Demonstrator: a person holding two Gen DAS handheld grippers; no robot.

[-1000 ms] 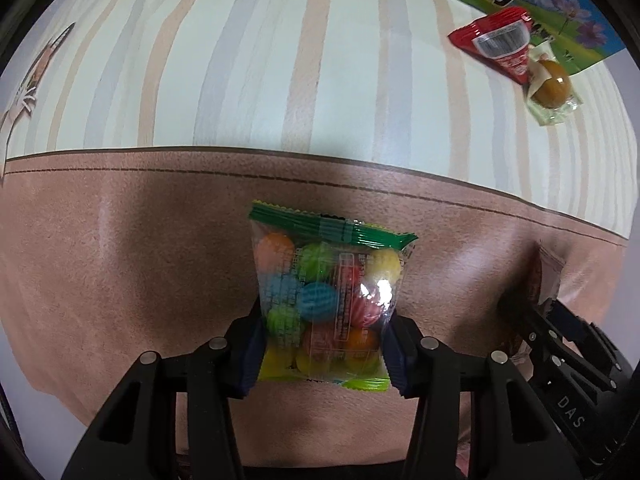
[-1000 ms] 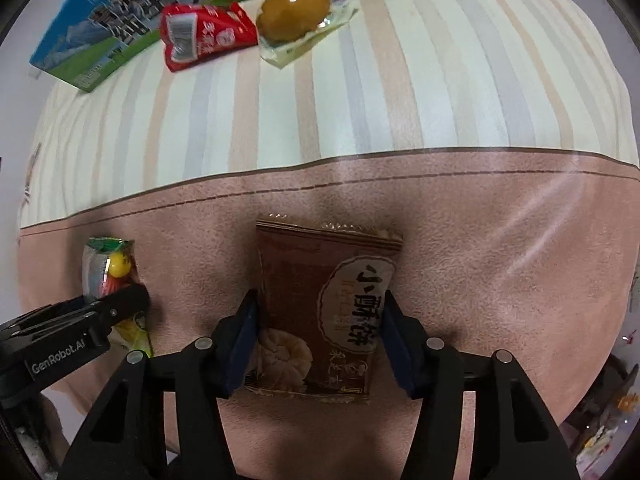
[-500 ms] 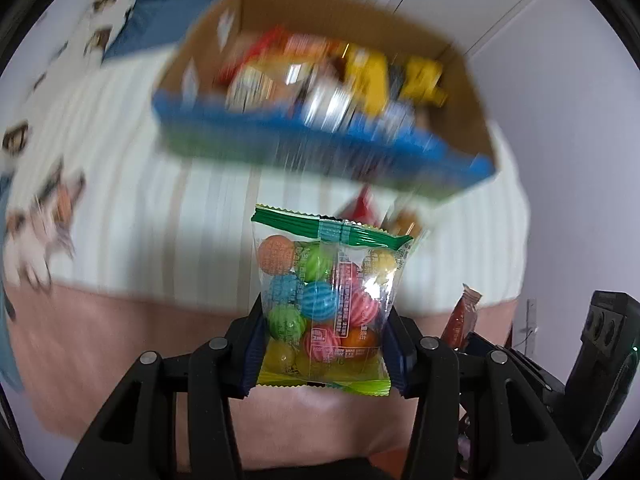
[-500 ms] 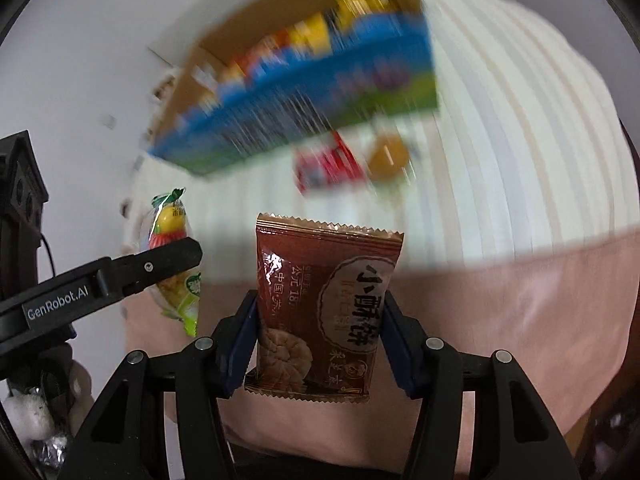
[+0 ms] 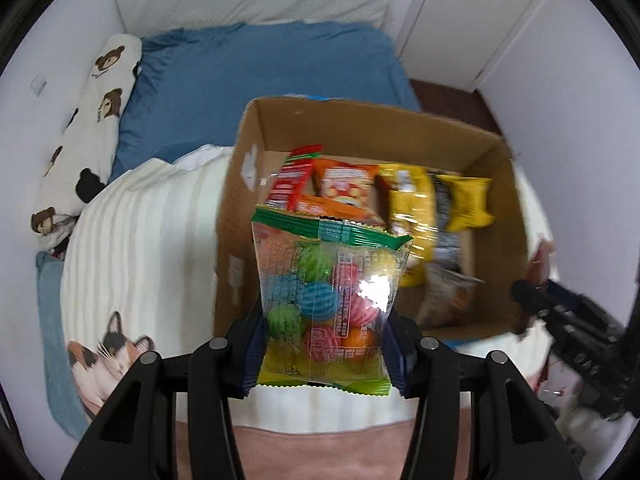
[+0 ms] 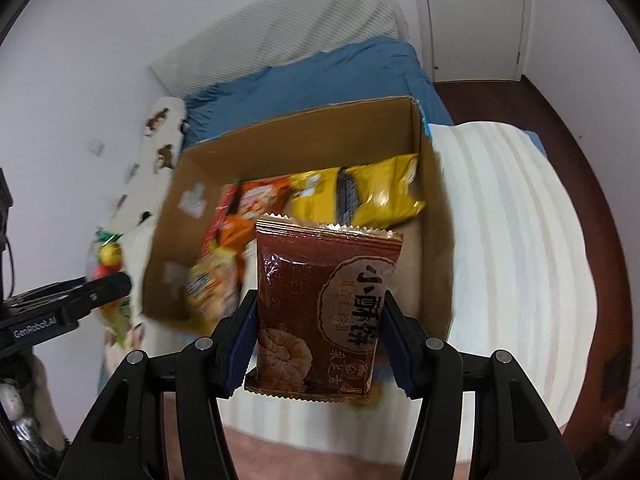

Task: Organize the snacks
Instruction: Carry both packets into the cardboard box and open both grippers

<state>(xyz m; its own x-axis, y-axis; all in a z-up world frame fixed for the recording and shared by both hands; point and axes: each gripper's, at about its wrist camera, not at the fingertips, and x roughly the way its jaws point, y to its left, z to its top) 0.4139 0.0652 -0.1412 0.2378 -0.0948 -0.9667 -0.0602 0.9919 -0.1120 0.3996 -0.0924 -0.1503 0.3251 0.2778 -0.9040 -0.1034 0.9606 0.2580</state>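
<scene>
Candy bag (image 5: 328, 300) clamped between left tongs (image 5: 323, 354)

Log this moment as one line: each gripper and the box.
left gripper: shut on clear bag of coloured candy balls | right gripper: shut on brown biscuit packet | open cardboard box: holds snack packs

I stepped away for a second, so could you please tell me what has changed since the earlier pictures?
Both grippers lifted their packets off the brown blanket and carried them up toward the open cardboard box, whose inside now shows. The left gripper holds the candy bag, the right gripper the brown pastry packet. Nothing was grasped or released; both grips are unchanged.
</scene>
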